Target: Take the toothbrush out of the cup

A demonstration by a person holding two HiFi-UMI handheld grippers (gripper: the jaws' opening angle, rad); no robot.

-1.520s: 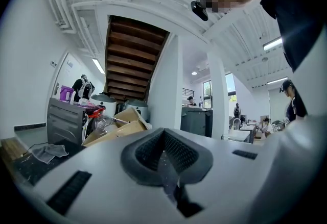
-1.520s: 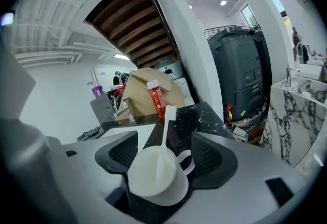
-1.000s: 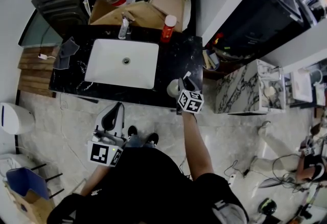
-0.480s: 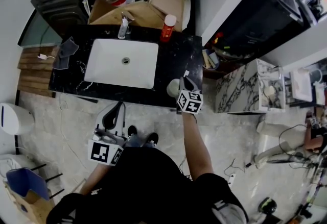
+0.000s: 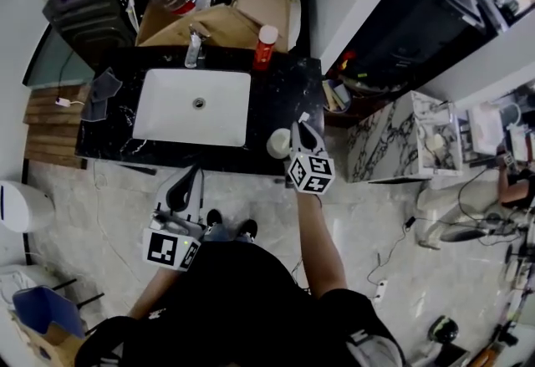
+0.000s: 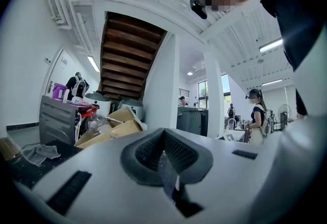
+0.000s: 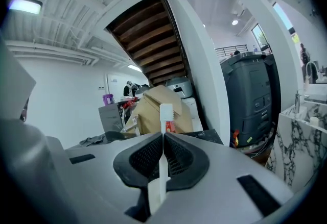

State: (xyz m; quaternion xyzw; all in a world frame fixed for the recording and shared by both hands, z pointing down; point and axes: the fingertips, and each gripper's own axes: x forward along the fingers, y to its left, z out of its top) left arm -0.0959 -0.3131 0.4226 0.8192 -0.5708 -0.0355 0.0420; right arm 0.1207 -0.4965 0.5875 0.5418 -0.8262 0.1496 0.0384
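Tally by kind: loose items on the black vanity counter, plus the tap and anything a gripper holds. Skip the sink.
pale round cup: 1
white toothbrush, clamped in the right gripper: 1
red bottle with a white cap: 1
grey crumpled cloth: 1
metal tap: 1
Total: 5

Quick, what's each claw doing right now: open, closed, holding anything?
Left claw: closed, nothing in it.
Right claw: closed on the toothbrush.
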